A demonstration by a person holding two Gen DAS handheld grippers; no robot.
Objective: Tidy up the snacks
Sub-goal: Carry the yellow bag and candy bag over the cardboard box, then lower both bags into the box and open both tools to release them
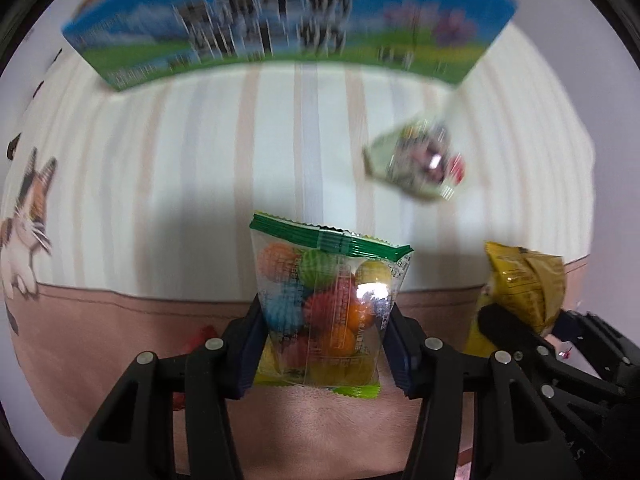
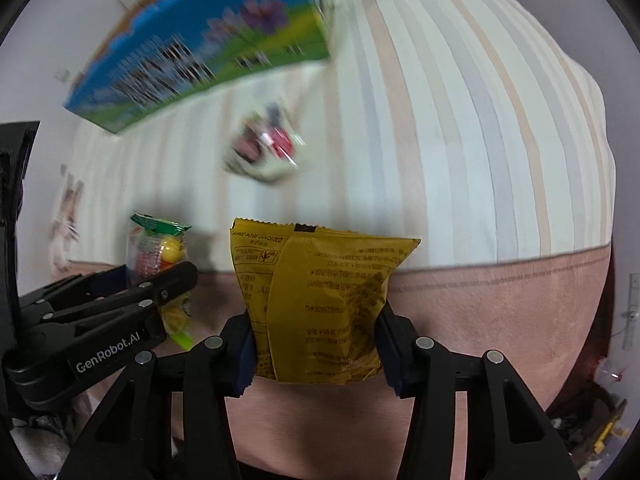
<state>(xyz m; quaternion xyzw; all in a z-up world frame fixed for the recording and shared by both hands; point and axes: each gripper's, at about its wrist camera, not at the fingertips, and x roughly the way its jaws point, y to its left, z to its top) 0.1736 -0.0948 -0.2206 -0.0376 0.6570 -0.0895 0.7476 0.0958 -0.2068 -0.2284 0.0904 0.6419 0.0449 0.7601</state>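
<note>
My left gripper (image 1: 322, 344) is clamped on a clear packet of coloured candy balls (image 1: 326, 304). The packet stands upright between the blue pads, which press its two side edges; its green crimped top seal rises above my fingertips, and its lower green seal hangs below them. The packet is lifted clear of the bedding.

Ahead of this gripper and slightly to its right, a small crumpled wrapper (image 1: 416, 164) lies on the striped sheet (image 1: 240, 152), well apart from the packet. It is too blurred to identify. Farther ahead, along the far side of the sheet, stands a blue and green printed box (image 1: 280, 28), also blurred. To the far left of the gripper, a cat picture (image 1: 28, 224) shows on the sheet. A pink blanket (image 1: 100, 340) lies beneath the gripper.

My right gripper (image 2: 316, 344) is closed on a yellow snack bag (image 2: 320, 304). The bag is upright, printed back towards the camera, with its sides pinched between the pads and its top seal above the fingertips. It is held clear of the pink blanket.

The two grippers stand near each other, side by side, both pointing steeply down. From the right wrist, the candy packet sits just to the left of the yellow bag, not touching it
</note>
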